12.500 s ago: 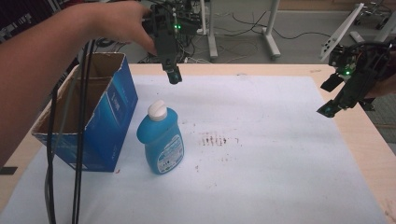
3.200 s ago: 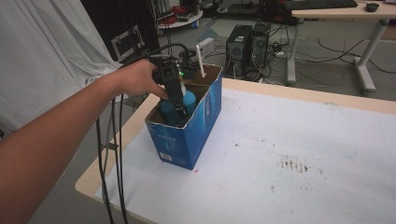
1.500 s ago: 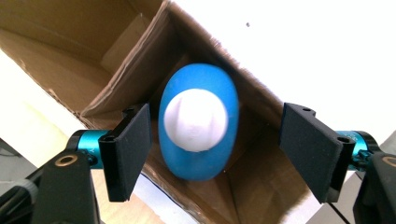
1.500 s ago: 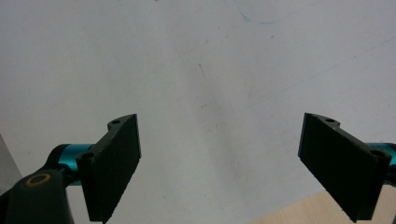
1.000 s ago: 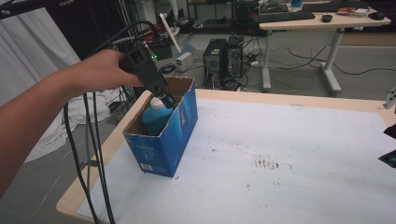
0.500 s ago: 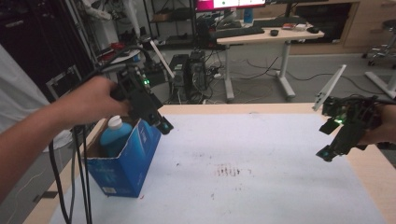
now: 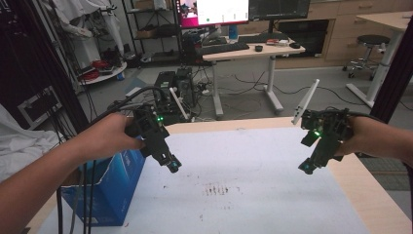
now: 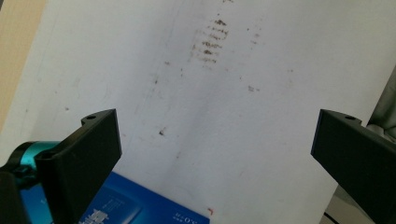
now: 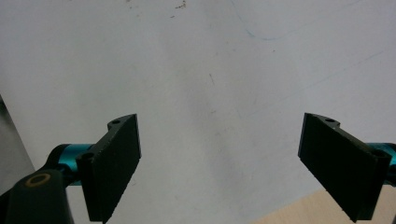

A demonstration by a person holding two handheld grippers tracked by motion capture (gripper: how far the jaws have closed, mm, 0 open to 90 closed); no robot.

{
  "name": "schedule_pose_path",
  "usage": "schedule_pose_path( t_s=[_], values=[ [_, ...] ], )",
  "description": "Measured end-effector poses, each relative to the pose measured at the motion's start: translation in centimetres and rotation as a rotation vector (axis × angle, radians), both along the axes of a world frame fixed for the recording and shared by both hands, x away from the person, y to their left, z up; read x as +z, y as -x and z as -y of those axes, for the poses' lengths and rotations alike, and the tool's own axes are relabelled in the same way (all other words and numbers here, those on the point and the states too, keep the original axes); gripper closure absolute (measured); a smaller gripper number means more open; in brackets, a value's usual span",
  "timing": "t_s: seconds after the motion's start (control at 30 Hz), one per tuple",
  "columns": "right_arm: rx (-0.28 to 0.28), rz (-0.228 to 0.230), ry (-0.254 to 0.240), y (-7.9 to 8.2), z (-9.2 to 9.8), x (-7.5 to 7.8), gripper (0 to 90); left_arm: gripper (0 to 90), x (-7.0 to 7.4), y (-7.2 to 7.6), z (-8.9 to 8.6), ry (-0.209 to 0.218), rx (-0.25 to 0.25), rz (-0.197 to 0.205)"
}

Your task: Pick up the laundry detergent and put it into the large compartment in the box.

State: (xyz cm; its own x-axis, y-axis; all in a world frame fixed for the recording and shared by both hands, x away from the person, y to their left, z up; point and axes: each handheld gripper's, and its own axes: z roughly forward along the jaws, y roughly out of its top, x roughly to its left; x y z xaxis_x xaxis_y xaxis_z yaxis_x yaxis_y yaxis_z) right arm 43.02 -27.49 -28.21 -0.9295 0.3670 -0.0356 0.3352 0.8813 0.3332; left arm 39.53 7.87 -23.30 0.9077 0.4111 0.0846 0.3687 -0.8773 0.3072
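Above a table (image 7: 375,204) covered in white sheeting, the left gripper (image 7: 173,166) hangs just beside the blue cardboard box (image 7: 114,183) at the sheet's left edge, its jaws spread wide after just opening, with nothing between them. In the left gripper view the box's blue printed wall (image 8: 140,207) lies directly below those jaws. The right gripper (image 7: 307,168) hovers over the sheet's far right side, well apart from the box, its jaws likewise parted and empty. Brown smudges (image 7: 221,189) mark the sheet between the two.
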Motion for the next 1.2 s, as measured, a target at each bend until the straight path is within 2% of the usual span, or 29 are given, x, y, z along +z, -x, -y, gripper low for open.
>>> schedule_pose_path(
  t_s=[0.1, 0.2, 0.33, 0.43, 0.67, 0.73, 0.9, 1.2],
  values=[
    [-0.002, 0.002, 0.001, 0.1, 0.0, 0.0, 12.2, 1.6, 0.0, -0.1, 0.7, 0.012, 0.0, -0.005],
    [0.003, 0.002, -0.004, 0.1, 0.0, 0.0, 12.2, 1.6, 0.0, -0.3, 1.9, 0.016, 0.023, -0.012],
    [0.012, 0.004, -0.006, 0.1, -0.3, 0.0, 12.2, 1.6, -0.7, -0.5, 3.6, 0.001, 0.023, 0.002],
    [0.016, 0.004, -0.007, 0.1, -0.4, -0.1, 12.2, 1.6, -1.3, -0.9, 4.5, -0.009, 0.002, -0.013],
    [0.025, -0.001, -0.007, 0.1, -0.7, -0.3, 12.2, 1.6, -3.5, -1.4, 6.2, -0.094, -0.081, -0.041],
    [0.028, -0.006, -0.003, 0.0, -0.8, -0.6, 12.2, 1.6, -3.9, -1.4, 6.3, -0.102, -0.095, -0.056],
    [0.027, -0.017, -0.001, -0.1, -0.8, -1.0, 12.2, 1.6, -4.8, -1.6, 5.9, -0.102, -0.073, -0.07],
    [0.032, -0.019, -0.001, -0.2, -1.0, -1.1, 12.2, 1.6, -4.7, -1.6, 5.2, -0.1, -0.063, -0.075]
  ],
)
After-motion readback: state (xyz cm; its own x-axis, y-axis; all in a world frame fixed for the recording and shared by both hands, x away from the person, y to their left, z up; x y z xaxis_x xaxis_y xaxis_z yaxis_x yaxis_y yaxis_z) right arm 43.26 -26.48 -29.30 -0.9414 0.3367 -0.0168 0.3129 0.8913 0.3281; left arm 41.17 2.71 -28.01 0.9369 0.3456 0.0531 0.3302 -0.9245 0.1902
